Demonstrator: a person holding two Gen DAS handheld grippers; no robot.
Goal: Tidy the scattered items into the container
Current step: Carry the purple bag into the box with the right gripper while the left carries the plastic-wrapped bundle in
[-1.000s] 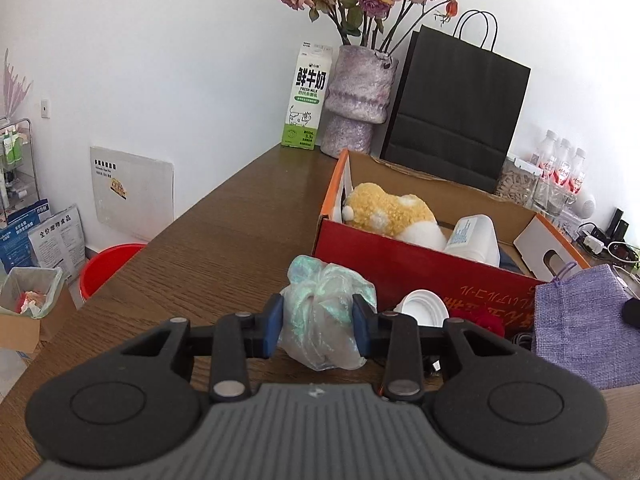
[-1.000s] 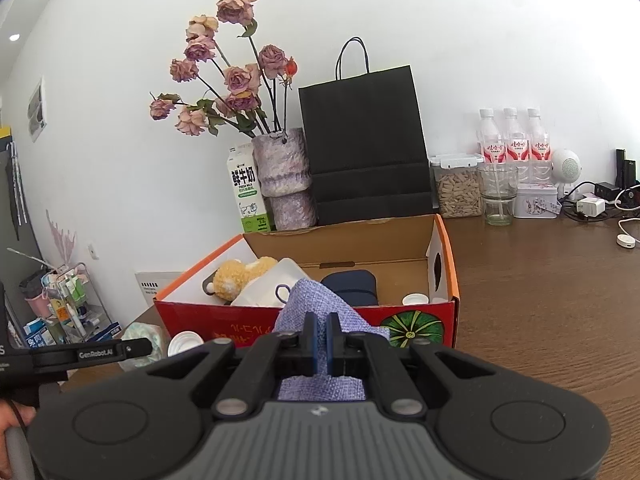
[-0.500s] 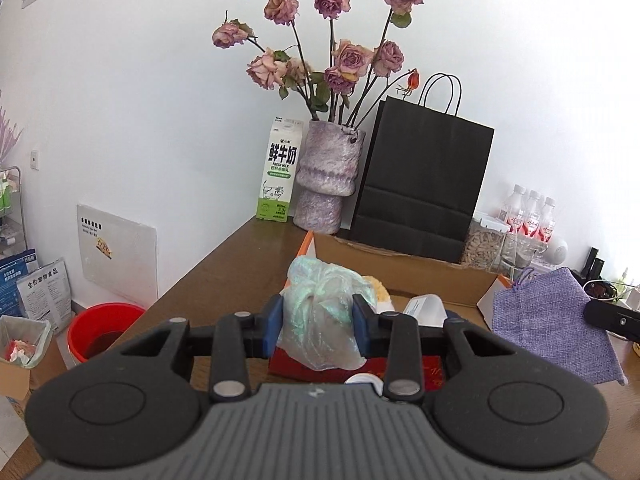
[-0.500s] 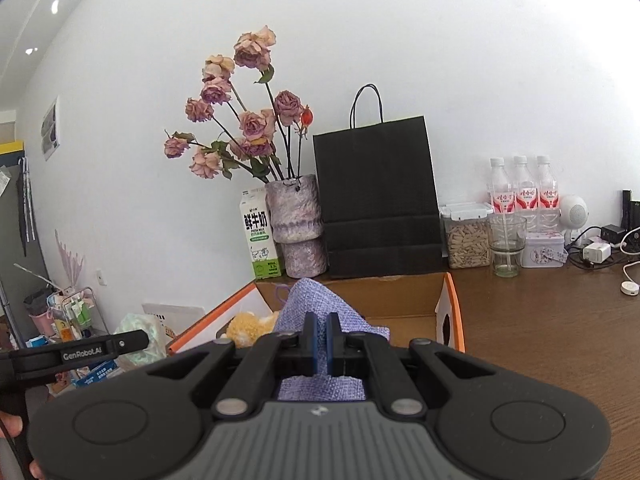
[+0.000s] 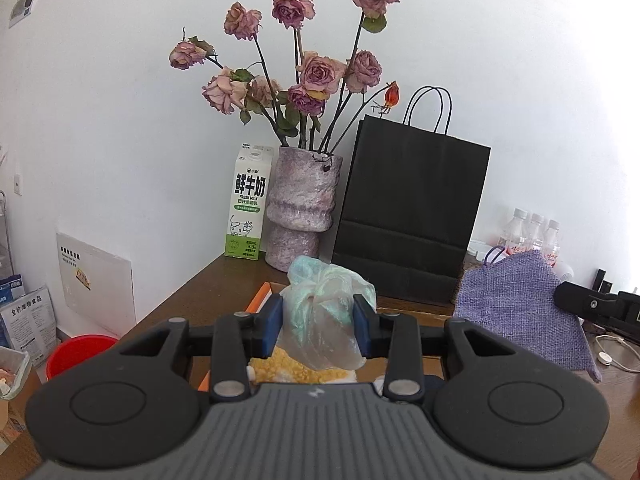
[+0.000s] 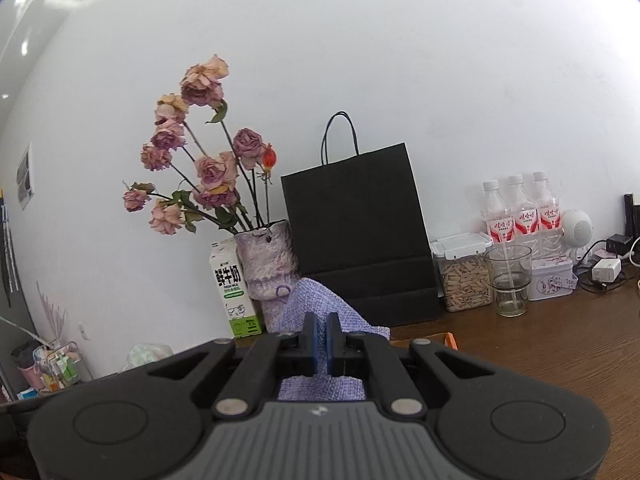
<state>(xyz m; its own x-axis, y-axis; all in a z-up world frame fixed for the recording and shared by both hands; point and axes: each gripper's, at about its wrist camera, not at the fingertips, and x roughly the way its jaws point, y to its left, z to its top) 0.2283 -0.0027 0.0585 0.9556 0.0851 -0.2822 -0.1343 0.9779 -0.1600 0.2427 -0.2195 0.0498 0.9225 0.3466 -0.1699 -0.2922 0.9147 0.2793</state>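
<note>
Between the blue pads of the left gripper (image 5: 318, 330) sits a crumpled, translucent pale-green plastic bag (image 5: 320, 316), pinched at a middling width with both pads pressed into its sides, so it hangs clear of the brown wooden table (image 5: 224, 292). Directly beneath and just ahead of those fingers lies the open cardboard box with orange edges (image 5: 262, 298), only its near rim and far wall showing, and a yellow fuzzy plush toy (image 5: 280, 366) lies inside it right under the bag. Beyond the left gripper, against the white wall, stand a white-and-green milk carton (image 5: 247, 204), a mottled purple vase of faded pink roses (image 5: 304, 208) and a tall black paper bag with cord handles (image 5: 412, 212). To the right of the left gripper, at about the same height, hangs a woven lilac fabric pouch (image 5: 520, 308), its far edge meeting the dark tip of the right gripper (image 6: 321, 344). In the right wrist view those jaws are closed flat on the pouch, whose cloth rises ahead of the pads and falls below them. Further right of the right gripper, well apart on the table, stand a clear tub of seeds with a white lid (image 6: 464, 272), a clear drinking glass (image 6: 510, 280) and three plastic water bottles with red labels (image 6: 520, 212).
</note>
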